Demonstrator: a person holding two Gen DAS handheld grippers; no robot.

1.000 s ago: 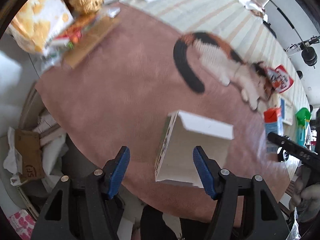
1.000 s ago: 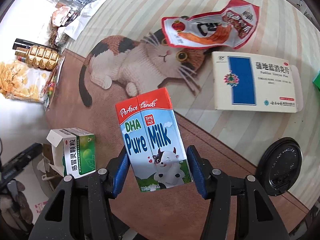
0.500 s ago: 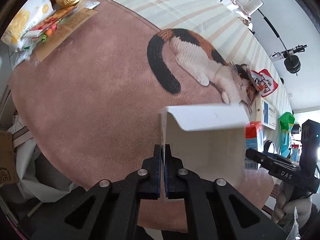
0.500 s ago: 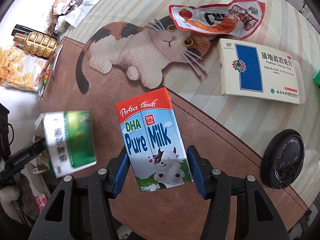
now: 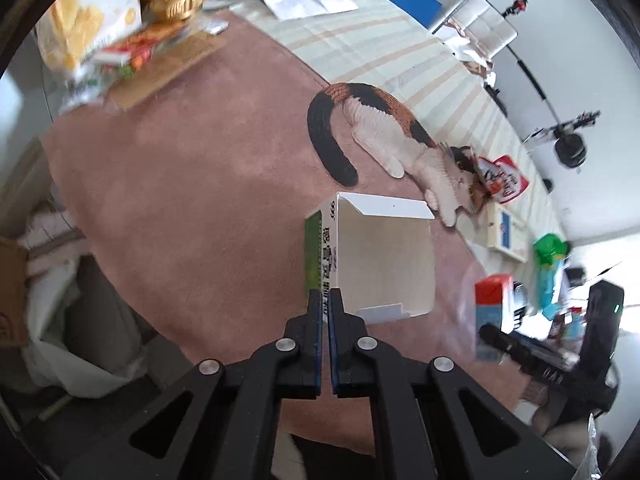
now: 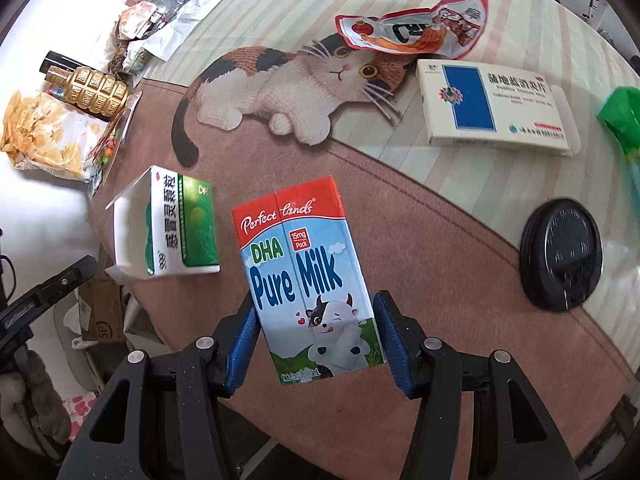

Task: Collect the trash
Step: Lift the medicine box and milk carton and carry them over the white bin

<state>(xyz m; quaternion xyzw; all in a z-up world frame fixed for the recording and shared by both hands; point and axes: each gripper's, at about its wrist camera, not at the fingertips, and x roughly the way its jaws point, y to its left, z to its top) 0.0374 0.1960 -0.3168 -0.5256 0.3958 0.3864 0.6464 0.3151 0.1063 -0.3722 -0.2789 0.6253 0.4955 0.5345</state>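
Across the round table (image 6: 460, 240), covered by a pink and striped mat printed with a cat, loose waste remains: a white-and-blue medicine box (image 6: 496, 110), a red snack wrapper (image 6: 416, 26), a black cup lid (image 6: 562, 256) and a green plastic item (image 6: 622, 118), all lying well apart from both tools. Beyond the near-left table edge, the left wrist view shows a white-lined bin (image 5: 80, 320) on the floor holding cardboard and paper. Both tools are loaded, so the step in hand is judged to be carrying, not picking. The right gripper (image 6: 316, 336) is clamped on the lower sides of the milk carton (image 6: 304, 276), which is held upright and clear of the mat. The left gripper (image 5: 325, 312) has its pads pinched together on one thin wall of the opened green-and-white box (image 5: 380, 256), flap raised, also off the mat. The next move calls for swinging both loads out past the table edge to a point above the bin before releasing; the thin-wall pinch looks the less secure hold, so that box may pivot or slip in transit.
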